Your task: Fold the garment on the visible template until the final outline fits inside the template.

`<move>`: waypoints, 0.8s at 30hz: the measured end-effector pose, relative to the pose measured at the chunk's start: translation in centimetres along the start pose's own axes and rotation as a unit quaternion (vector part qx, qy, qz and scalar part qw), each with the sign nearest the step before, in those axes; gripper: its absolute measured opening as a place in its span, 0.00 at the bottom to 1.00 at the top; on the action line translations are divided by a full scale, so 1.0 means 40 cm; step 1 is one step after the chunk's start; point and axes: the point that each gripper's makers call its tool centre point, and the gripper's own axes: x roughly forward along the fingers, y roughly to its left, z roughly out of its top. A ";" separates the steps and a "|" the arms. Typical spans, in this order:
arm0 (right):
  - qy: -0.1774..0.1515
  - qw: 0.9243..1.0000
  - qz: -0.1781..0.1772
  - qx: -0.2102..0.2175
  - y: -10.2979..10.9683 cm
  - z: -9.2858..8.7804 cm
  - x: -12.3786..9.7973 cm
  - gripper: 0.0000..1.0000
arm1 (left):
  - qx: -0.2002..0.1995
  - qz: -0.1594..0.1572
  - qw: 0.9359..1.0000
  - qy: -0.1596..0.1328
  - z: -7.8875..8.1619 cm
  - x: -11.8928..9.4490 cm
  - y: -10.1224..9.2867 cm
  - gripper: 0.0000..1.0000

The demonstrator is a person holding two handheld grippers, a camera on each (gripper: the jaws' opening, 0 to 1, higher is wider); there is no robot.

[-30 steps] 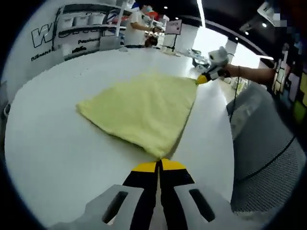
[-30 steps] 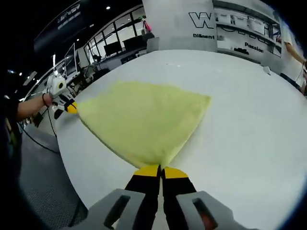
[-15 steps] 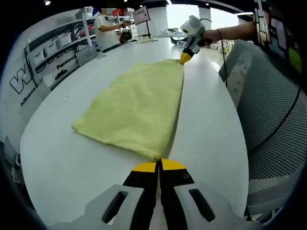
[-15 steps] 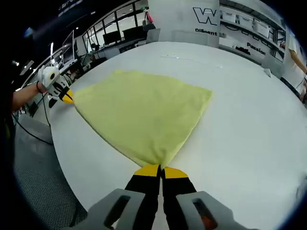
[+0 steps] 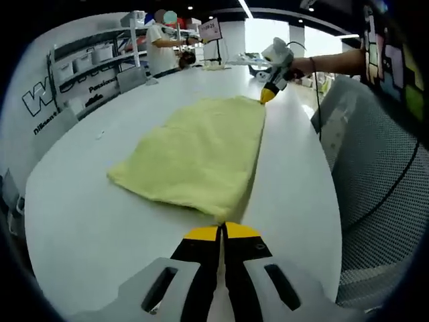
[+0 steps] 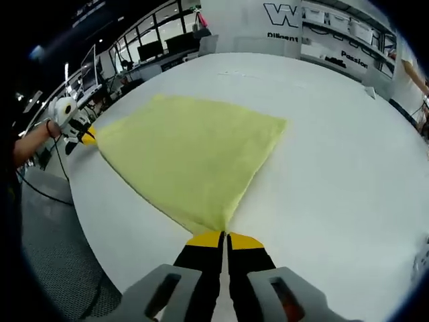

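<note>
A pale yellow garment (image 5: pixel 198 151) lies folded flat on the white table (image 5: pixel 87 221). In the left gripper view my left gripper (image 5: pixel 222 231) is shut on its near corner, and my right gripper (image 5: pixel 267 96) holds the far corner, a hand behind it. From the right gripper view the same garment (image 6: pixel 188 151) spreads ahead. My right gripper (image 6: pixel 223 237) is shut on the corner closest to it there. Over at the left edge my left gripper (image 6: pixel 87 136) pinches the opposite corner. I see no template outline on the table.
The table edge (image 5: pixel 315 201) runs along the right of the left gripper view, with grey floor (image 5: pixel 375 201) beyond. A person (image 5: pixel 161 47) stands by shelves at the far end. A small object (image 6: pixel 370 92) lies on the table far right in the right gripper view.
Both views have shifted slightly with my hands. The garment stays stretched between the two grippers and looks a little flatter; both grips are unchanged.
</note>
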 end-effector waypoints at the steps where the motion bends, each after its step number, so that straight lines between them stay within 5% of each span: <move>1: -0.004 1.000 -0.005 0.003 -0.008 0.003 -0.006 0.00 | 0.007 0.009 1.000 0.001 0.000 -0.006 0.006 0.00; 9: -0.058 0.997 -0.019 0.040 0.011 0.064 -0.042 0.00 | -0.053 0.107 0.992 -0.034 0.026 -0.077 0.067 0.00; 12: -0.078 0.994 -0.016 0.079 0.010 0.079 -0.042 0.00 | -0.067 0.100 0.991 -0.051 0.052 -0.084 0.043 0.00; 15: -0.098 0.991 -0.024 0.094 0.019 0.096 -0.056 0.00 | -0.079 0.135 0.986 -0.059 0.069 -0.092 0.043 0.00; 18: -0.107 0.990 -0.027 0.090 0.032 0.112 -0.066 0.00 | -0.112 0.170 0.975 -0.094 0.101 -0.106 0.048 0.01; 21: -0.116 0.988 -0.025 0.101 0.041 0.122 -0.070 0.00 | -0.127 0.204 0.967 -0.088 0.096 -0.116 0.063 0.07; 24: -0.122 0.986 -0.033 0.109 0.044 0.130 -0.070 0.00 | -0.165 0.233 0.951 -0.116 0.124 -0.134 0.080 0.08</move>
